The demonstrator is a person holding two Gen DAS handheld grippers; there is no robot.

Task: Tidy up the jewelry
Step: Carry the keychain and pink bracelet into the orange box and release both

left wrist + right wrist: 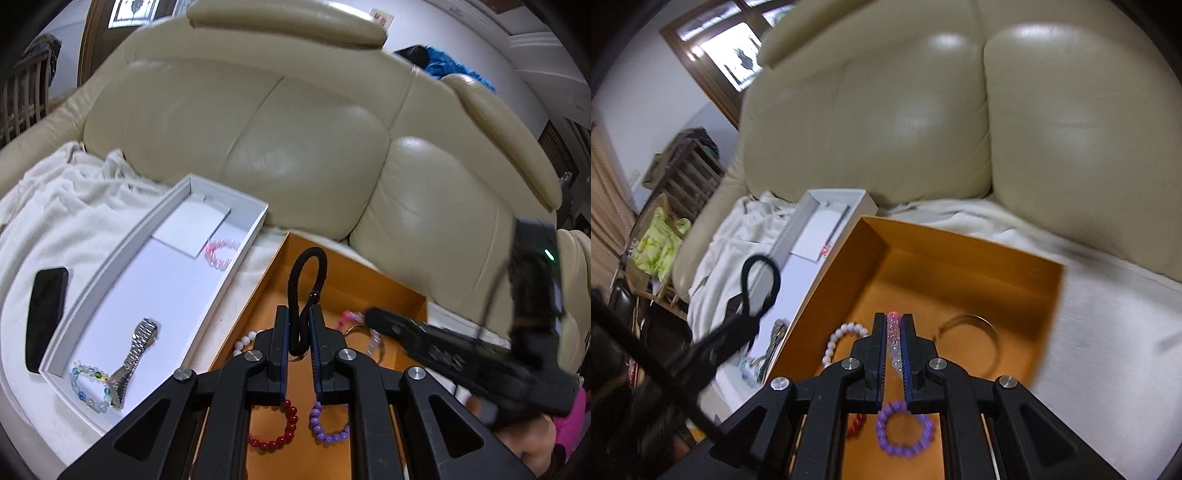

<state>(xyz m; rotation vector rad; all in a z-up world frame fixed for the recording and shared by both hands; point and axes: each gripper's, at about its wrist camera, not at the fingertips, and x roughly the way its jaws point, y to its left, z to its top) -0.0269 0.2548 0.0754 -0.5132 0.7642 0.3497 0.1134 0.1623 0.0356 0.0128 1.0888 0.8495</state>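
Note:
My left gripper (299, 314) is shut on a black cord loop (306, 273) and holds it above the orange box (388, 291). My right gripper (894, 319) is shut on a clear and pink bead bracelet (894, 343) over the same orange box (960, 266). In the box lie a red bead bracelet (280, 432), a purple bead bracelet (905, 432), a white bead bracelet (838, 339) and a clear bangle (975, 332). The white tray (122, 258) to the left holds a metal watch (136, 347), a blue-green bead bracelet (88, 384) and a pink bead bracelet (221, 251).
Both boxes rest on a white blanket (66, 192) on a cream leather sofa (295, 129). A black phone (46, 314) lies left of the white tray. The right gripper's body (461, 354) reaches into the orange box from the right. A wooden shelf (683, 173) stands beyond the sofa arm.

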